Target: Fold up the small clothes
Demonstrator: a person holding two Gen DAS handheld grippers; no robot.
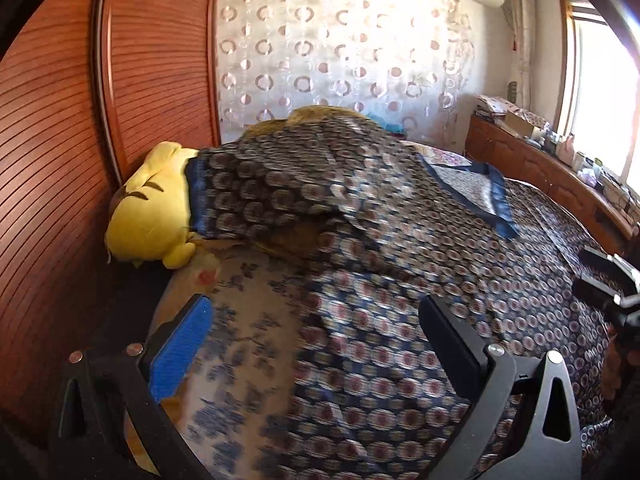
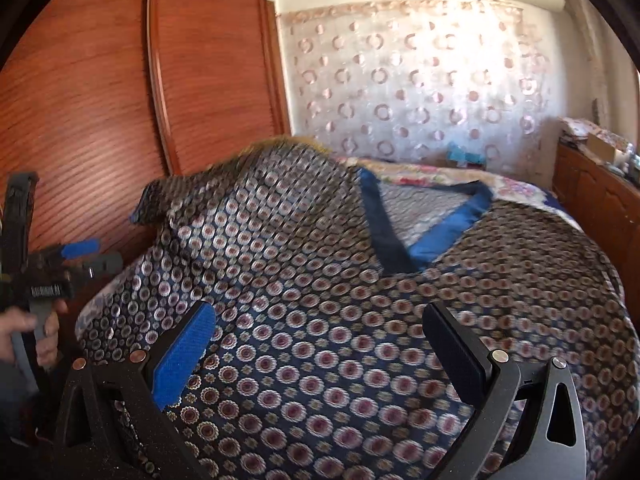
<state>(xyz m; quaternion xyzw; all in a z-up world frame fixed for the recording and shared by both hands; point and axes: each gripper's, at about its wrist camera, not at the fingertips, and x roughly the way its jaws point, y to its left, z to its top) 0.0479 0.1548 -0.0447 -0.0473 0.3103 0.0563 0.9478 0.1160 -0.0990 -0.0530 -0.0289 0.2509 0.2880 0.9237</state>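
A navy garment (image 1: 400, 240) (image 2: 320, 272) patterned with round medallions lies spread on the bed, its blue-trimmed V-neck (image 1: 484, 192) (image 2: 424, 224) facing the far side. One sleeve drapes up over a yellow plush toy (image 1: 152, 212). My left gripper (image 1: 316, 304) hovers open above the garment's left edge, nothing between its fingers. My right gripper (image 2: 320, 312) hovers open over the garment's lower middle, also holding nothing. In the right wrist view, the left gripper (image 2: 80, 256) shows at the far left, held by a hand (image 2: 28, 328). The right gripper (image 1: 604, 276) shows at the right edge of the left wrist view.
A wooden slatted wardrobe (image 1: 60, 160) (image 2: 100, 100) stands along the bed's left side. A floral bedsheet (image 1: 240, 340) shows beside the garment. A low wooden cabinet (image 1: 540, 168) (image 2: 592, 188) with clutter runs under the window on the right. A curtain (image 1: 340, 52) hangs behind.
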